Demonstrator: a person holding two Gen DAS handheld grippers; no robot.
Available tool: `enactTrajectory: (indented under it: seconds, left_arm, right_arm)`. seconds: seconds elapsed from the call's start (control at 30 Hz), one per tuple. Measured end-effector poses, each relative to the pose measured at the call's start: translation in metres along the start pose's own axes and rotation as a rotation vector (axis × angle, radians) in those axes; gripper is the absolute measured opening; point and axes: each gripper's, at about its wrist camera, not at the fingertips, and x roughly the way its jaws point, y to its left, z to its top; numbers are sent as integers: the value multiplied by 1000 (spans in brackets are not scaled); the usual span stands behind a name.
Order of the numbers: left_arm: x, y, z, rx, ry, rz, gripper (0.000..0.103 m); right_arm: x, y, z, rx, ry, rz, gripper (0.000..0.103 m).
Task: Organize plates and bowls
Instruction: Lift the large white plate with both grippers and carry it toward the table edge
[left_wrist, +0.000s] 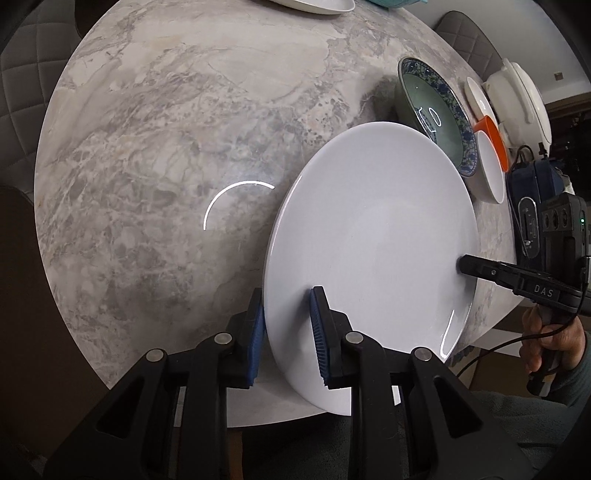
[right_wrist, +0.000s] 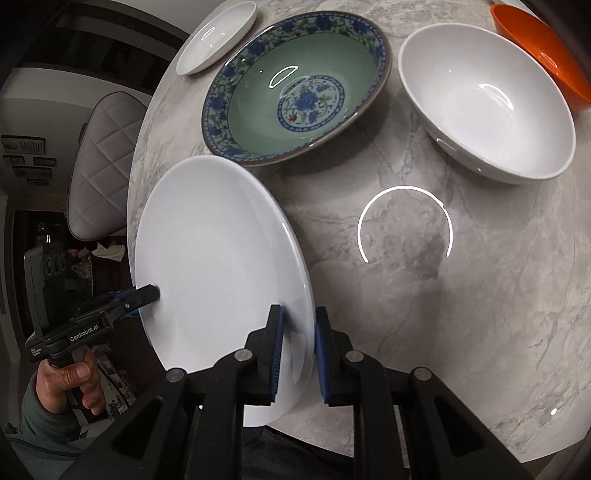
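I see one large plain white plate (left_wrist: 373, 236), tilted, gripped at opposite rim edges. Beyond it, at twelve o'clock in my right view, a green bowl (right_wrist: 295, 88) with blue floral rim stands upright; a white bowl (right_wrist: 487, 107) at two o'clock.

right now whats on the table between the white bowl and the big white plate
Nothing: bare marble table lies between the white bowl and the held white plate, shown in the right wrist view.

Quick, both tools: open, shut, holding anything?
Left tool: shut on the white plate's rim.
Right tool: shut on the same white plate, opposite edge.
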Motion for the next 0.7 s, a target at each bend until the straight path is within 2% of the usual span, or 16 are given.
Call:
enactTrajectory:
  seconds: [0.13,0.33,0.5,0.7]
  left_arm:
    - [-7,7,-8,-4,5,14,21]
    - [3,17,-7,-14,12,13,21]
    - [20,18,0,-15,14,3,22]
    - [21,16,6,25,-10,15,22]
  right_arm:
    - [9,0,-3,0,14,7,19]
    - [19,2,-4,-1,31,5,19]
    - [29,4,-1,-9,28,-23,19]
    - [33,3,1,-35,10,-57,21]
